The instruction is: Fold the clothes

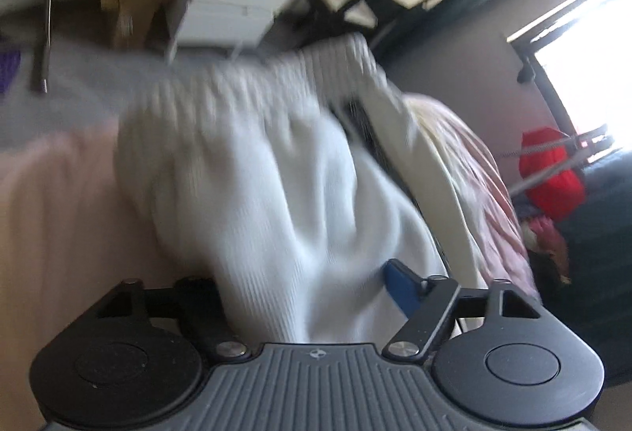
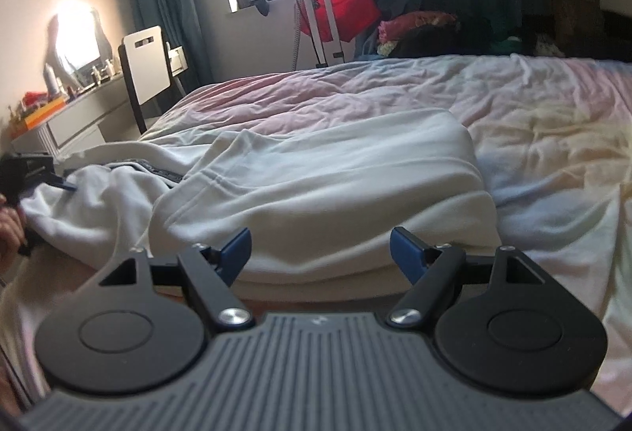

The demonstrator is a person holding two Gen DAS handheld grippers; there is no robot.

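Two hand-held grippers work on one white garment (image 2: 316, 174) lying on the bed (image 2: 533, 138). The left hand-held gripper (image 1: 300, 296) pinches its ribbed waistband end. The right hand-held gripper (image 2: 320, 249) stands wide, empty, just before the folded end; the garment's long axis runs leftwards toward the left one.

Bare bedspread (image 2: 553, 138) lies open right of the white garment (image 2: 335, 186); chair (image 2: 146, 67) crowds the bed's far-left edge.
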